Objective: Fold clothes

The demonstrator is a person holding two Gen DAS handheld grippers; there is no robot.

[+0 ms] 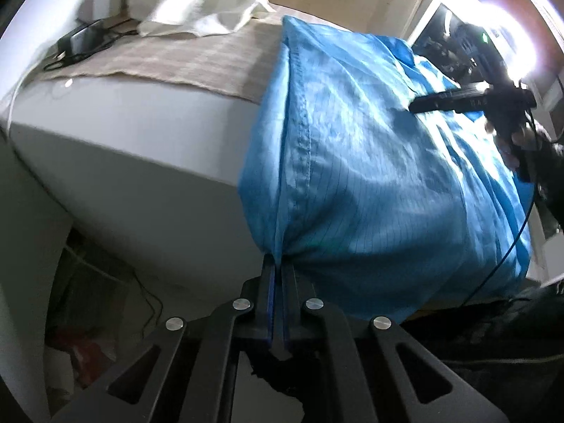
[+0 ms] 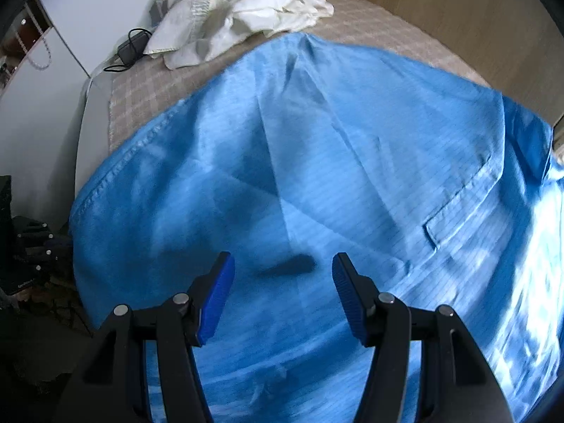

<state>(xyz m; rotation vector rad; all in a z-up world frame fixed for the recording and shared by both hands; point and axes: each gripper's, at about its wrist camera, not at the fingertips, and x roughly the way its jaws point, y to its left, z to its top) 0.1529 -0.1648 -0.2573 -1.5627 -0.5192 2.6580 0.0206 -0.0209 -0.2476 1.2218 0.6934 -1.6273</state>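
The blue garment hem is pinched by the closed left claw; at twelve o'clock, fabric lies under the half-open, empty right claw.

Thin blue pinstriped cloth garment with a slight sheen; crumpled white fabric clothes, matt; beige checked woven bed cover, coarse-looking

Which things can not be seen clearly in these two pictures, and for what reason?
- Blue garment: its far right side runs out of the right wrist view; the kind of garment is unclear.
- Right gripper: in the left wrist view, window glare and blur hide its fingertips.
- White clothes: crumpled, cut by the top edge.
- Left gripper: fabric hides its tips.
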